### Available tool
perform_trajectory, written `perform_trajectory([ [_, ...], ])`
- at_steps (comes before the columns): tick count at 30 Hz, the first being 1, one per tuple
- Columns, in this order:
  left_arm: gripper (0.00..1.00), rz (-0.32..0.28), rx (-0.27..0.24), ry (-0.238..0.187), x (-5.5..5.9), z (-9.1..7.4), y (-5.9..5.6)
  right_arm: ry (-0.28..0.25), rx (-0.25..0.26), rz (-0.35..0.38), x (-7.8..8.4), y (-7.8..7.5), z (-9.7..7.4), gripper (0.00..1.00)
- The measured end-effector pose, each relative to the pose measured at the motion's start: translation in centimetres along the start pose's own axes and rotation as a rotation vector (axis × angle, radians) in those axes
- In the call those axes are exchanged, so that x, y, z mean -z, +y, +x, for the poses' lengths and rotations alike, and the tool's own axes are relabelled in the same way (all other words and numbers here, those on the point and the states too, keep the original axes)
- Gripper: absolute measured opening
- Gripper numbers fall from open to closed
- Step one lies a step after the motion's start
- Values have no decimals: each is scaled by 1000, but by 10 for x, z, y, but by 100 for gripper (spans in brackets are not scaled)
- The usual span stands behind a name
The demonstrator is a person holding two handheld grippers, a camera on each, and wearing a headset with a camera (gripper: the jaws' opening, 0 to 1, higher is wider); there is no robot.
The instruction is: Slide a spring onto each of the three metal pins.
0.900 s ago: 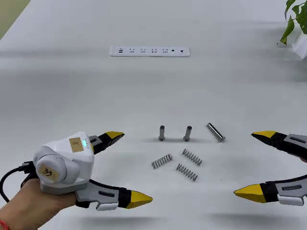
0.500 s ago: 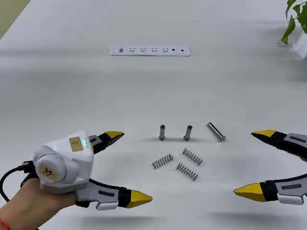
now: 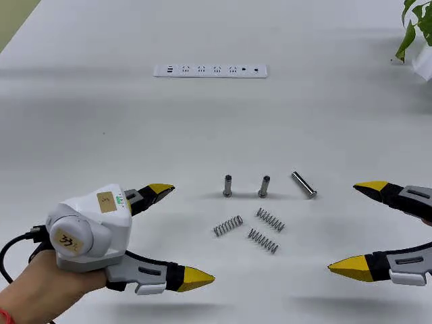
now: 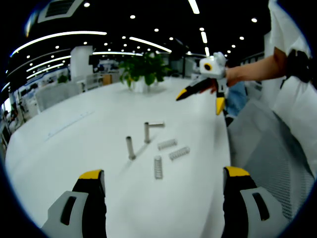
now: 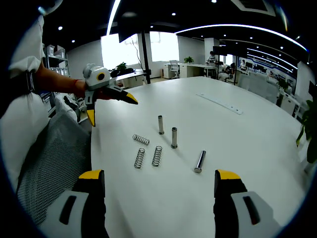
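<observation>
Near left: the left gripper [image 3: 191, 233] hovers over the white workbench [image 3: 101, 128], jaws spread wide and empty, with the parts ahead of its tips.
Near right: the right gripper [image 3: 343, 228] is equally wide and empty, and faces its partner across the parts.
Between the grippers: three coils lie flat, none on a pin. The nearest spring [image 3: 262, 241], the left spring [image 3: 228, 226] closest to the left gripper's tips, and the third spring [image 3: 270, 220] all lie apart from one another.
Just beyond the springs: the left upright pin [image 3: 227, 186] and the right upright pin [image 3: 264, 187] stand side by side. The lying pin [image 3: 304, 185] rests on its side, nearer the right gripper.
Step in hand: apparently the opening reach, with no spring picked up yet.
Doing it well: pinch a coil lightly across its middle so it neither squashes nor flicks away. Hold its open end square over a pin's top and lower it along the axis. The slim pins probably tip easily, so the free gripper could steady the base. The lying pin likely needs standing or holding first.
Far beyond both grippers: a power strip [image 3: 210, 71] and a plant [image 3: 415, 27], well clear of the work.
</observation>
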State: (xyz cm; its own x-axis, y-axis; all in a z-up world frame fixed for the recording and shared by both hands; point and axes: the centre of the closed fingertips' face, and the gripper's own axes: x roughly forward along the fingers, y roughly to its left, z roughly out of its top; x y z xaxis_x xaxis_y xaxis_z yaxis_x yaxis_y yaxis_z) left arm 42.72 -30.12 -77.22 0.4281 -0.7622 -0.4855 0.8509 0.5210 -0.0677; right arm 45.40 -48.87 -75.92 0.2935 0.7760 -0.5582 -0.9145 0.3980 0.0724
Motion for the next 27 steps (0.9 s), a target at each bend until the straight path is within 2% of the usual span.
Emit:
perform_trajectory([
  [17, 100, 5, 6, -4, -3, 1, 1, 17, -9, -27, -12, -11, 3, 91],
  [27, 100, 8, 7, -7, -5, 1, 2, 13, -4, -44, -31, -27, 7, 84],
])
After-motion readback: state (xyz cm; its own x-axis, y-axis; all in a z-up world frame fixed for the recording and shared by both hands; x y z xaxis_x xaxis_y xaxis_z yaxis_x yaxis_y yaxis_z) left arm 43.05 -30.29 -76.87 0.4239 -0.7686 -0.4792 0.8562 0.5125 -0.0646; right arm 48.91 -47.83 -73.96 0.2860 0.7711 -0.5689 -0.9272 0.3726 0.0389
